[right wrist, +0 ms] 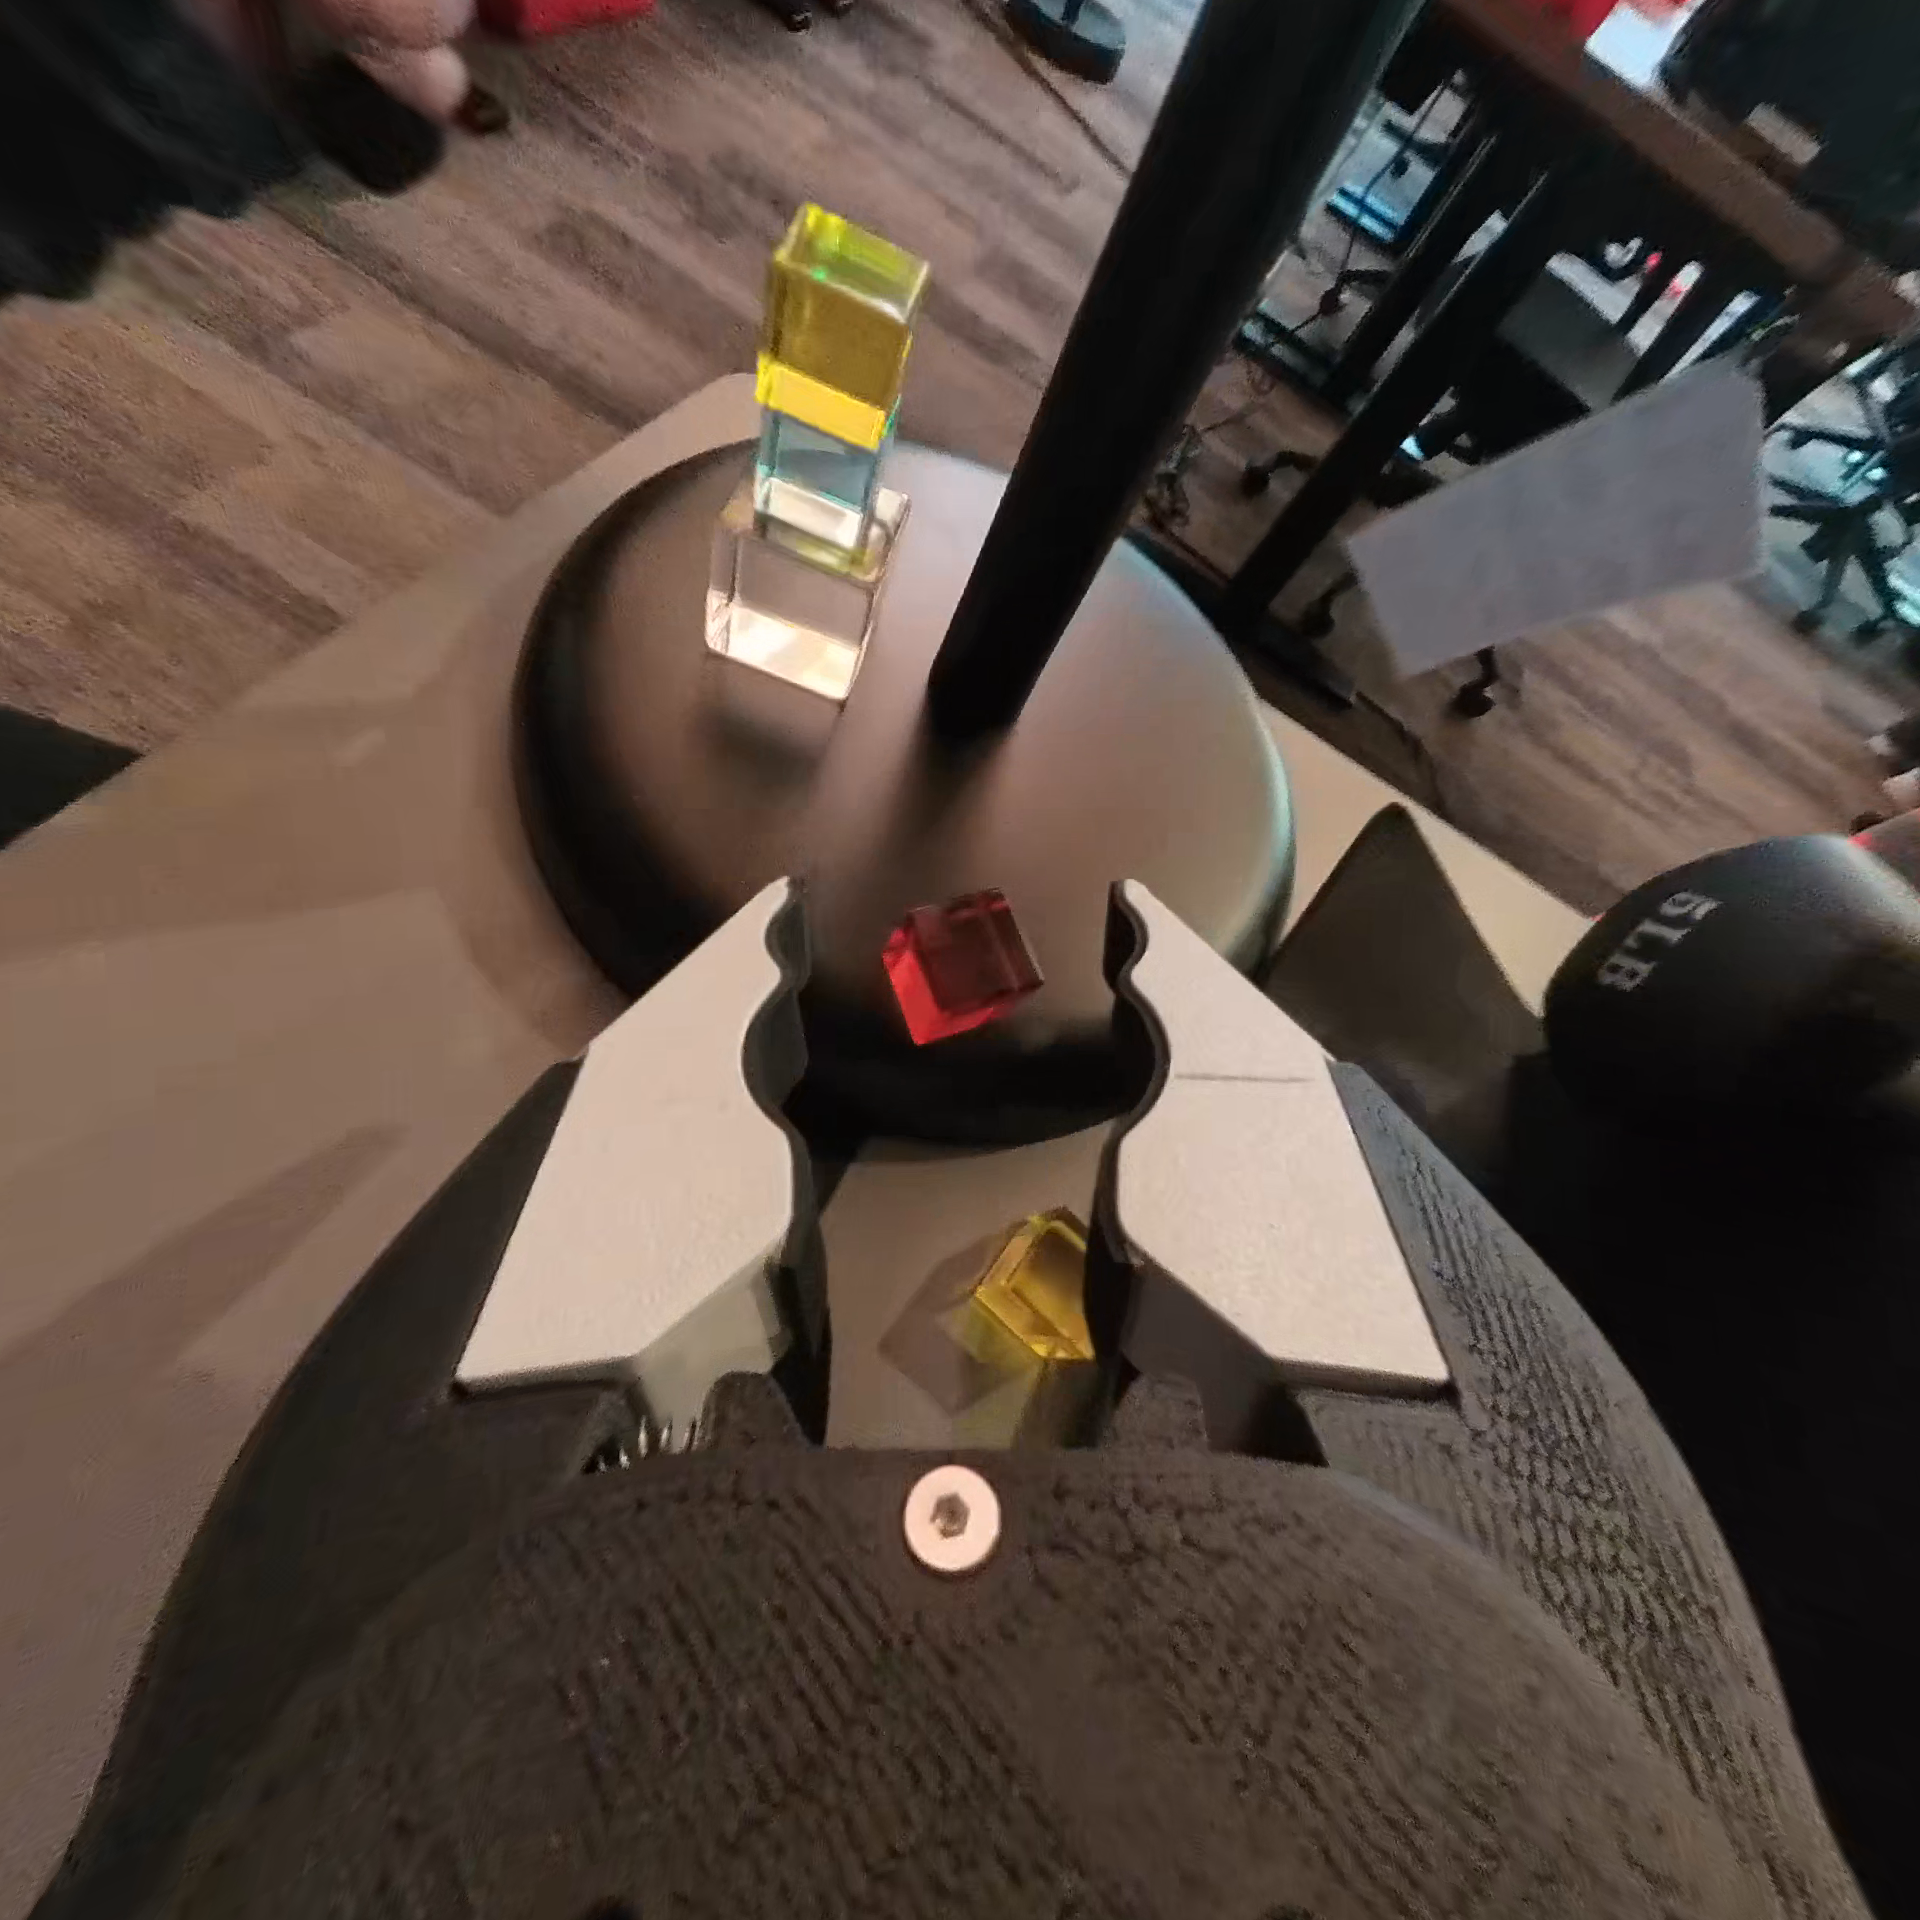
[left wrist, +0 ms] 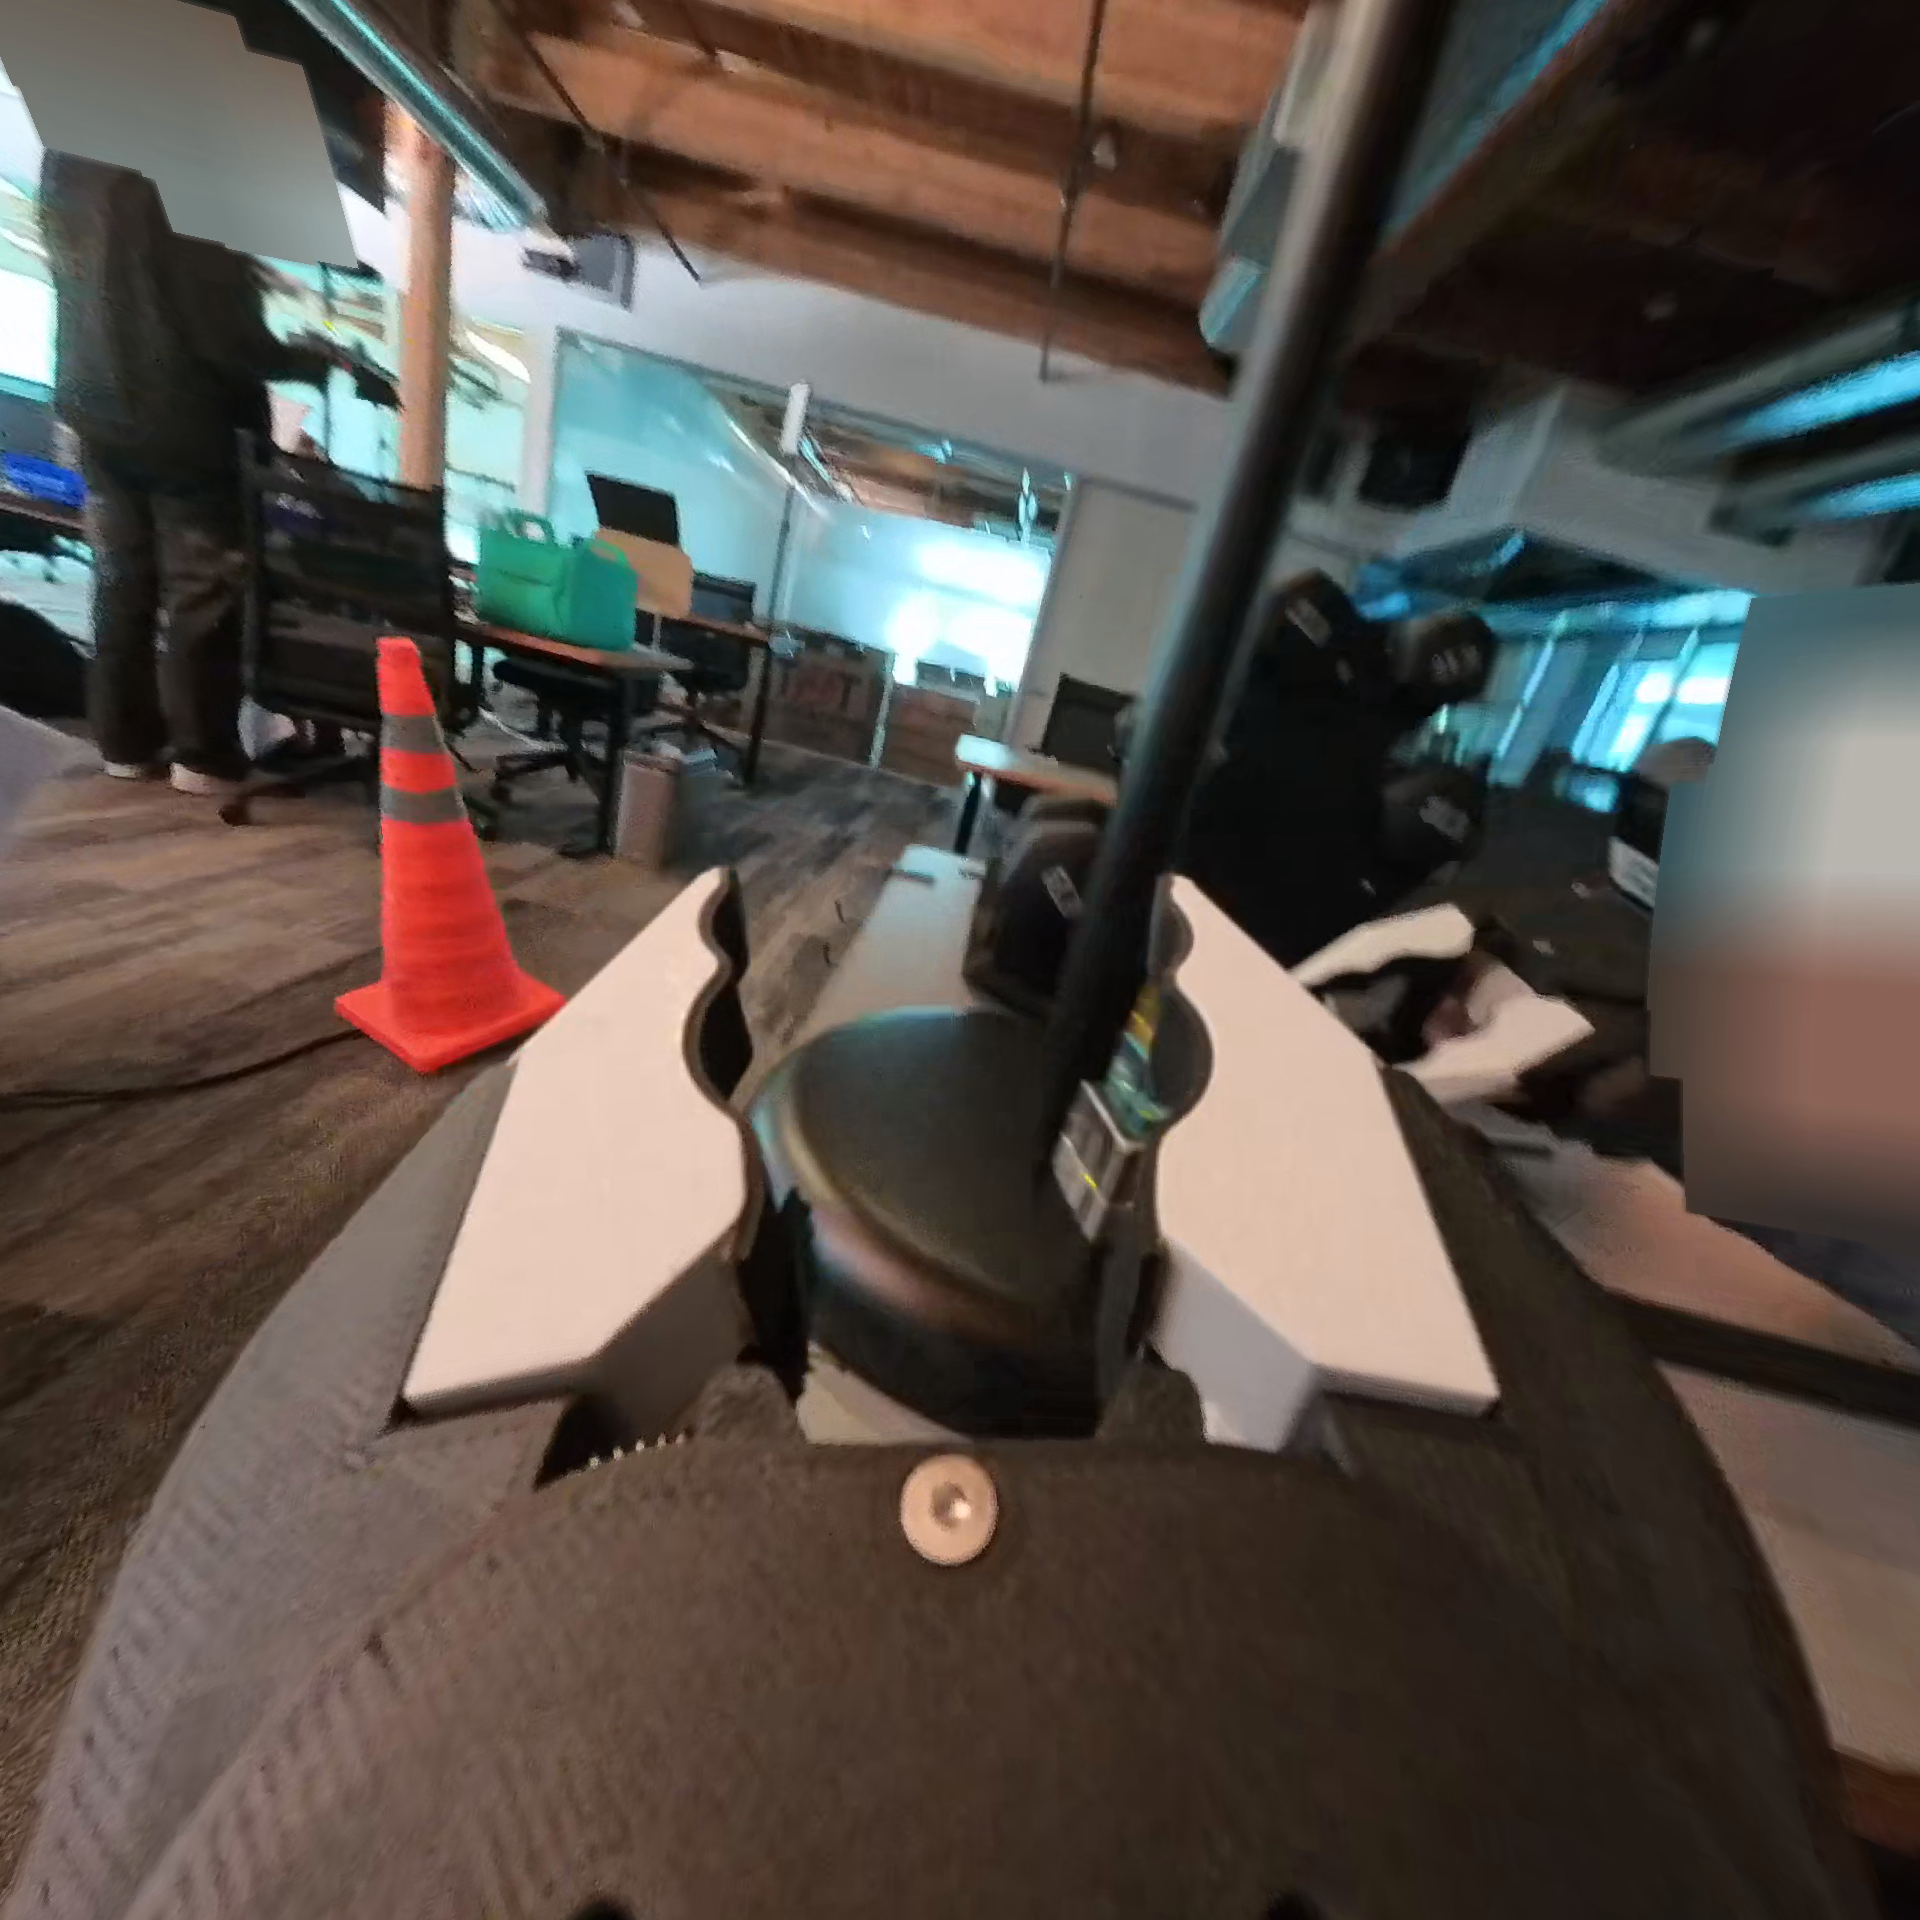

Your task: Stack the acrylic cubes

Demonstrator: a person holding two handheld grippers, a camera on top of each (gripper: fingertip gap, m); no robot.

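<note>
1. Right tongs (right wrist: 958, 935) stand wide, a red cube (right wrist: 961, 961) lying loose between the fingers on the round base (right wrist: 1174, 790), pads clear of it.
2. A yellow cube (right wrist: 1029, 1294) lies beside the base, under the tongs.
3. A cube stack (right wrist: 821, 457) stands on the base's far side, beside the pole (right wrist: 1101, 364).
4. Left tongs (left wrist: 951, 997) gape empty over the base (left wrist: 914, 1132), the pole (left wrist: 1195, 623) just beside the right finger.

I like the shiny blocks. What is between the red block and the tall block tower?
Only bare dark round base lies between the red block and the tower; the black pole stands beside that stretch. Right wrist view.
</note>
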